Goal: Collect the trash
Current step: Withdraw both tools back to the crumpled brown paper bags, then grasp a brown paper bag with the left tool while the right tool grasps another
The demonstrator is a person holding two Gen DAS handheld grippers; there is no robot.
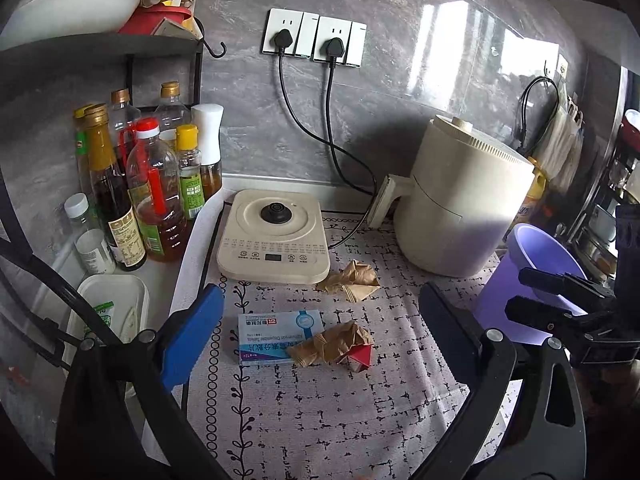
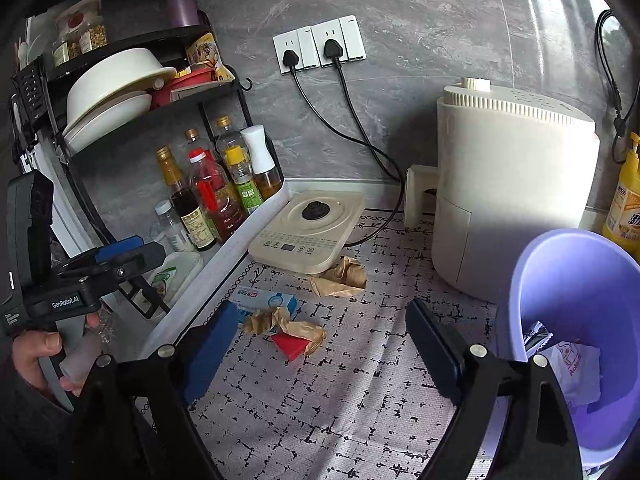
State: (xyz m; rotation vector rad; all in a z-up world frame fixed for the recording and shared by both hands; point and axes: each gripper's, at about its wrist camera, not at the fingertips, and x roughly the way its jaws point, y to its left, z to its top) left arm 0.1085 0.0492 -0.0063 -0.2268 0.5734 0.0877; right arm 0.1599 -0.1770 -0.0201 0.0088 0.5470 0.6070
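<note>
On the patterned mat lie a blue-and-white medicine box [image 1: 276,335] [image 2: 266,301], a crumpled brown paper [image 1: 330,343] [image 2: 286,326] partly over it, a small red carton [image 1: 358,357] [image 2: 291,345] beside that, and a second crumpled brown paper [image 1: 352,277] [image 2: 340,276] near the kettle base. A purple bin [image 2: 576,320] [image 1: 532,280] at the right holds wrappers. My left gripper [image 1: 320,340] is open and empty, above and just in front of the box and paper. My right gripper [image 2: 320,350] is open and empty, left of the bin.
A cream kettle base [image 1: 276,236] [image 2: 310,230] and an air fryer [image 1: 460,204] [image 2: 512,184] stand at the back, plugged into wall sockets [image 1: 314,38]. Several oil and sauce bottles [image 1: 152,192] [image 2: 212,196] and a dish rack [image 2: 120,92] crowd the left. A yellow detergent bottle [image 2: 626,204] stands far right.
</note>
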